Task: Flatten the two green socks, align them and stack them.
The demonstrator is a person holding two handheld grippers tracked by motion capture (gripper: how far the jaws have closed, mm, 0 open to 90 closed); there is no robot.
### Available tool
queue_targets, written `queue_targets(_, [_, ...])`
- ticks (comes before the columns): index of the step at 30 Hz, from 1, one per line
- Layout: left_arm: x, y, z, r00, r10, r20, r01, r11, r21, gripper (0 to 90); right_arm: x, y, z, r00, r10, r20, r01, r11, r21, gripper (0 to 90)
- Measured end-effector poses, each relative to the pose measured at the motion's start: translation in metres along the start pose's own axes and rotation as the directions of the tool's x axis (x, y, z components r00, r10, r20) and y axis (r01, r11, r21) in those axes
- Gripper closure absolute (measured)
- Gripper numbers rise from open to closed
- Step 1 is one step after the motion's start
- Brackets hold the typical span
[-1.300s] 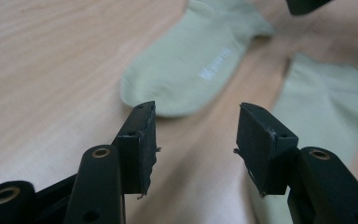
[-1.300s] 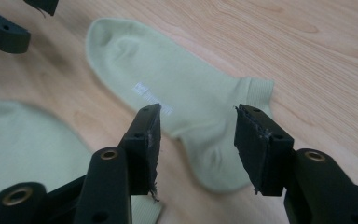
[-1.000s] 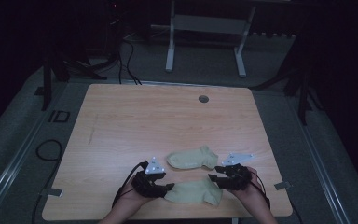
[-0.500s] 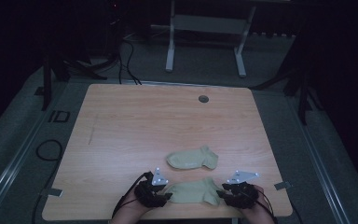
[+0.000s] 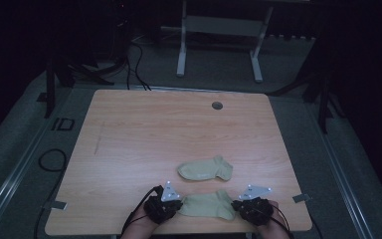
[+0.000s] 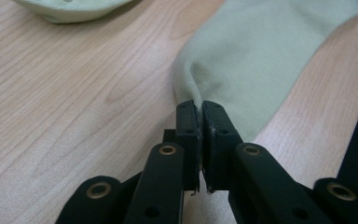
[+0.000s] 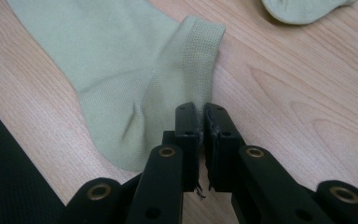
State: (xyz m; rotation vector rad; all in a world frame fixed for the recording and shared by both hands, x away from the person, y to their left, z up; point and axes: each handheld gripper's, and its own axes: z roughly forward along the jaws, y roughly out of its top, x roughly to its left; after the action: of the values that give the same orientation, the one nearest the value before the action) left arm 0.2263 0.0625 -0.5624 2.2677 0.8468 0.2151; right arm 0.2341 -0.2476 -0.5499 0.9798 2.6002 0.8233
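Hand-held grippers [image 5: 180, 206] pinching sock [image 5: 206, 205] ends, seemingly

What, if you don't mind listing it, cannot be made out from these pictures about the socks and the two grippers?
- Near sock: in the high view both ends lie under the left gripper and right gripper.
- Pinched fabric: in the left gripper view and the right gripper view the black jaws cover how much is caught.
- Far sock: cut off by the top edge in both gripper views.
- Hands: cut off by the bottom edge of the dim high view.
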Motion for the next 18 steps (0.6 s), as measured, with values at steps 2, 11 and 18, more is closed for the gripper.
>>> queue_targets(2, [0.000, 0.000, 0.000, 1.0000, 0.002, 0.002, -0.002, 1.0000, 0.004, 86.7, -0.001, 0.001, 0.000, 0.9999, 0.011, -0.010, -0.011, 1.000, 0.004, 84.9])
queue_targets(11, [0.001, 0.004, -0.008, 0.9992, -0.034, 0.022, 0.035, 0.9992, -0.019, 87.3, -0.007, 0.010, -0.011, 0.9989, 0.032, -0.033, -0.033, 0.999, -0.034, 85.2])
queue_targets(18, [0.003, 0.013, -0.019, 0.9975, -0.047, 0.051, 0.051, 0.9969, -0.060, 87.3, -0.015, 0.019, -0.028, 0.9990, 0.039, -0.022, -0.041, 0.995, -0.094, 85.2])
